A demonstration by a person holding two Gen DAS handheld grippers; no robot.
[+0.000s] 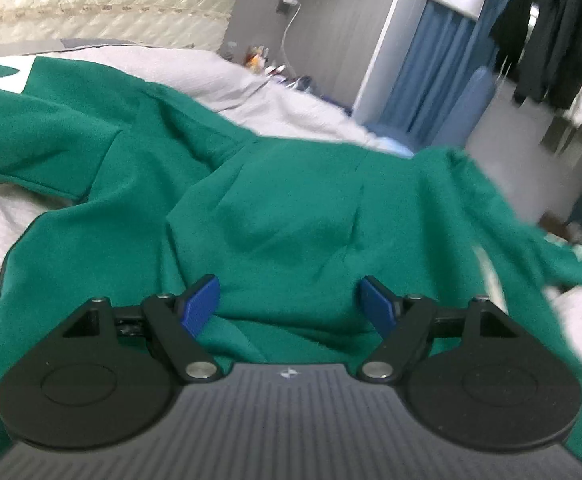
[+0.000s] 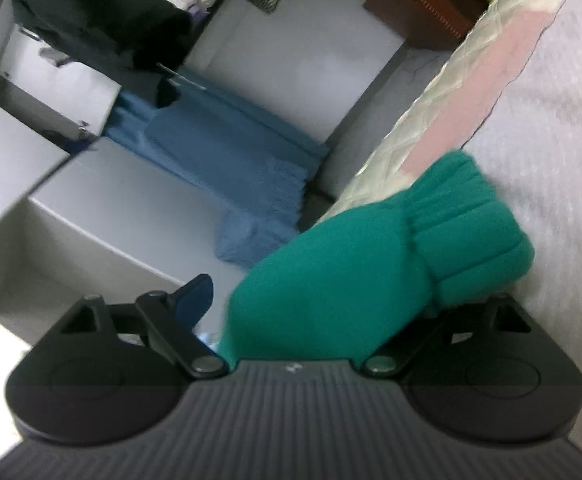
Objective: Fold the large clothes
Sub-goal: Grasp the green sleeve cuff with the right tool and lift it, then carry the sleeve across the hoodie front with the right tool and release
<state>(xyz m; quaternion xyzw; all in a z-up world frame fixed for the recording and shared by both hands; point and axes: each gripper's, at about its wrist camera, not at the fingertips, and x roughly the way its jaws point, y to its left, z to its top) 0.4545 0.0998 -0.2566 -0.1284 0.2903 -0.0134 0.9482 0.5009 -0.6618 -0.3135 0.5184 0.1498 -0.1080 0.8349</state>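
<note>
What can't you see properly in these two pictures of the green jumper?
- Right wrist view: the right gripper has one finger hidden behind the green sleeve.
- Left wrist view: the green jumper runs off the frame's left edge, so its white print is cut off.
- Left wrist view: the small things beyond the bed are too tiny and blurred to name.

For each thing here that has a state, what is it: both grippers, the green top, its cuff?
left gripper: open, blue pads apart over the fabric, nothing pinched.
right gripper: open; sleeve lies between the fingers.
green sweatshirt: spread rumpled on the bed, unfolded.
sleeve cuff: ribbed, resting at the mattress edge.
</note>
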